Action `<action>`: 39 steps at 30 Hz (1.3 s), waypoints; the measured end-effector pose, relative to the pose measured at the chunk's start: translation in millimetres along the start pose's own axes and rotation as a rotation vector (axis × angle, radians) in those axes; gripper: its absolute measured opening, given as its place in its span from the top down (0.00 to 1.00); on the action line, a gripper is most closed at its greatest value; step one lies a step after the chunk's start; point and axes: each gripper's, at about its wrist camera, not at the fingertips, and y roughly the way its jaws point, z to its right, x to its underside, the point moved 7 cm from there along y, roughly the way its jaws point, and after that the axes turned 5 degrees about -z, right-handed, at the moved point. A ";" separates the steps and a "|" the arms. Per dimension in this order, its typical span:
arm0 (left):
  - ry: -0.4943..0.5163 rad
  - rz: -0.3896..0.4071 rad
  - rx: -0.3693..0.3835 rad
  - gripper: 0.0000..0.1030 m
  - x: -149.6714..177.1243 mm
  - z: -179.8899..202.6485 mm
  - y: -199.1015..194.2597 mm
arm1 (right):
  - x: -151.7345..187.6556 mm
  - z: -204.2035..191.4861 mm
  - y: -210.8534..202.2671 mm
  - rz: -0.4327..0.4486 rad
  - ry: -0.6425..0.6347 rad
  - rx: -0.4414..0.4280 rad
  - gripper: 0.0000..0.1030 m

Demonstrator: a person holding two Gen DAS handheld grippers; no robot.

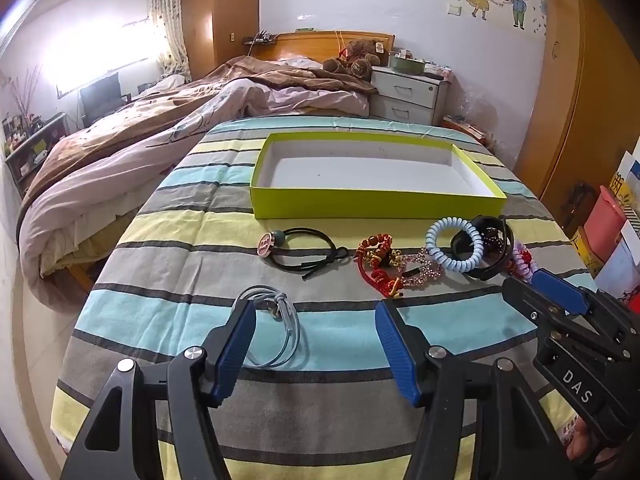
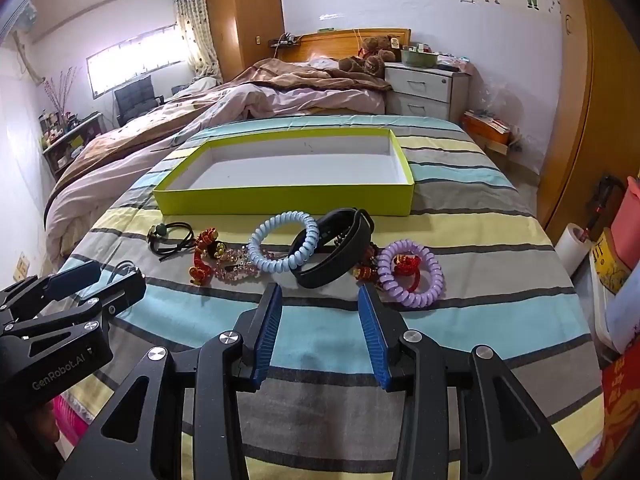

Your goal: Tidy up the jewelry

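Note:
An empty lime-green tray (image 1: 360, 204) (image 2: 280, 200) sits on the striped cloth. In front of it lie a black hair tie with a pink charm (image 1: 304, 250), red bead bracelets (image 1: 378, 258), a blue coil tie (image 1: 454, 249) (image 2: 282, 247), a black wristband (image 2: 336, 246) and a purple coil tie (image 2: 412, 272). A grey hair tie (image 1: 274, 328) lies by my left gripper (image 1: 316, 308), which is open with its left finger over the tie. My right gripper (image 2: 320, 294) is open and empty, just short of the black wristband.
The striped cloth (image 1: 320, 400) covers a table beside an unmade bed (image 1: 160, 132). A white nightstand (image 1: 408, 94) stands behind. Boxes and a paper roll (image 2: 572, 246) crowd the right edge. A wooden wardrobe (image 2: 576, 120) lines the right wall.

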 end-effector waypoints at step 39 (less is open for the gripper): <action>0.003 0.001 -0.018 0.40 2.8 -4.6 -0.7 | 2.0 0.7 0.5 0.009 0.004 -0.003 0.61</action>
